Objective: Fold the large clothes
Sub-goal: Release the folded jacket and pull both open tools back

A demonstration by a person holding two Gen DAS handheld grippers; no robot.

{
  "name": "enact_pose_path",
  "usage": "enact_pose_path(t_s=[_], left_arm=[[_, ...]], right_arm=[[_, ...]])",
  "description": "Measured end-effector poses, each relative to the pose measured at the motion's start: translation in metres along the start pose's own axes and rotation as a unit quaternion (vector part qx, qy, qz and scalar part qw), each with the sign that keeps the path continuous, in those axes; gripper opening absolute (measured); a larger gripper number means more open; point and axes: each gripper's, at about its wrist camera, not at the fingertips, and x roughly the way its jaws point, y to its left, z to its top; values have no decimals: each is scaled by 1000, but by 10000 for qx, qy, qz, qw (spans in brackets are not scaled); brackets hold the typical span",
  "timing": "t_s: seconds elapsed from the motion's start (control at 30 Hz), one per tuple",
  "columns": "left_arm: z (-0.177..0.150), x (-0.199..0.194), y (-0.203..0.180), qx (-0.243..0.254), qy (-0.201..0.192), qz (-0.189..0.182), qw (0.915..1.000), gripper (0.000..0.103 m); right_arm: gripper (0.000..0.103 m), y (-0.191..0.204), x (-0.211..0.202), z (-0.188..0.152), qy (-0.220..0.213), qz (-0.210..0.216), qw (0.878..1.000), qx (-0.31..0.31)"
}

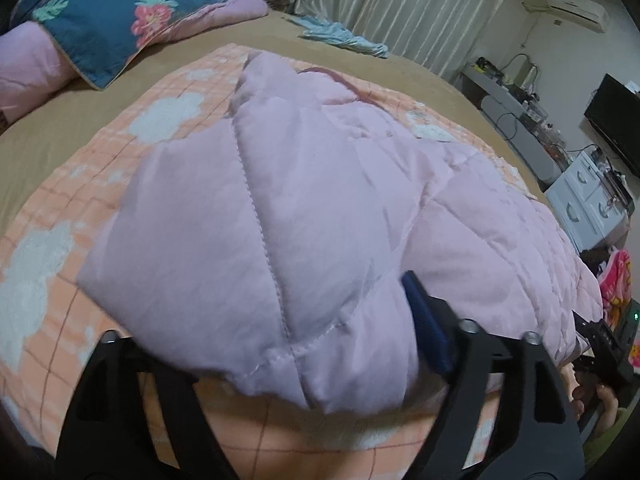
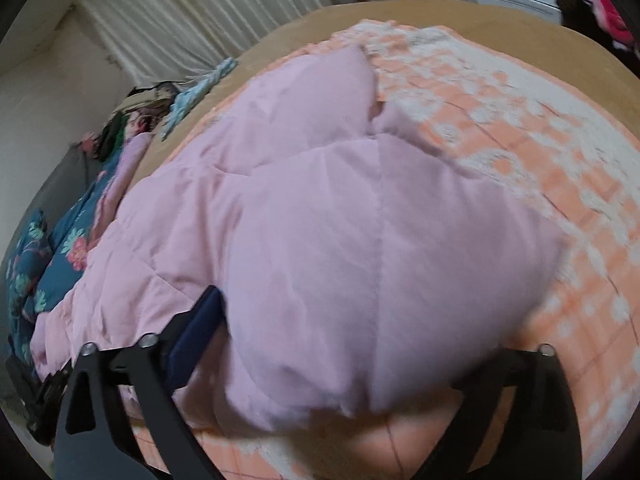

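The left gripper (image 1: 320,360) has its jaws closed around a thick corner of the pink quilted coat (image 1: 304,208). The padded cloth bulges between the two black fingers and covers most of them; only one blue pad (image 1: 428,328) shows at the right side of the bundle. The right gripper (image 2: 340,368) grasps another bulging part of the same coat (image 2: 340,220) in the same way, with a blue pad (image 2: 196,332) visible at the left side of the cloth, while the other finger is mostly hidden under the fabric.

The coat lies spread on an orange checked blanket with white patches (image 1: 52,264), and this blanket rests on a tan bed sheet (image 1: 56,136). Near the far end of the bed is a dark blue flowered quilt (image 1: 104,20) with a pink lining, and a light blue cloth (image 1: 344,38) lies beside the white curtain (image 1: 400,4). At the right side of the left view stand a white drawer unit (image 1: 588,196), a dark screen (image 1: 616,120) and an air conditioner (image 1: 576,8) on the wall.
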Motion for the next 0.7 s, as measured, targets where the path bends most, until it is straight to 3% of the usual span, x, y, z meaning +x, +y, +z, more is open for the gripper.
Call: enact_pose_path(t_s=[0.07, 0.17, 0.37, 0.7], left_arm=[[-1, -5, 2, 1, 35, 55, 10000, 89], [-5, -16, 6, 31, 67, 105, 9999, 94], [-10, -44, 7, 79, 53, 243, 9997, 94], [-11, -102, -16, 444, -462, 244, 9976, 94]], right_arm=[[98, -3, -8, -5, -47, -78, 10000, 34], [99, -4, -23, -14, -171, -285, 9994, -31], [99, 4, -61, -36, -584, -528, 9964, -322], [99, 40, -116, -57, -1096, -469, 9861, -1154]])
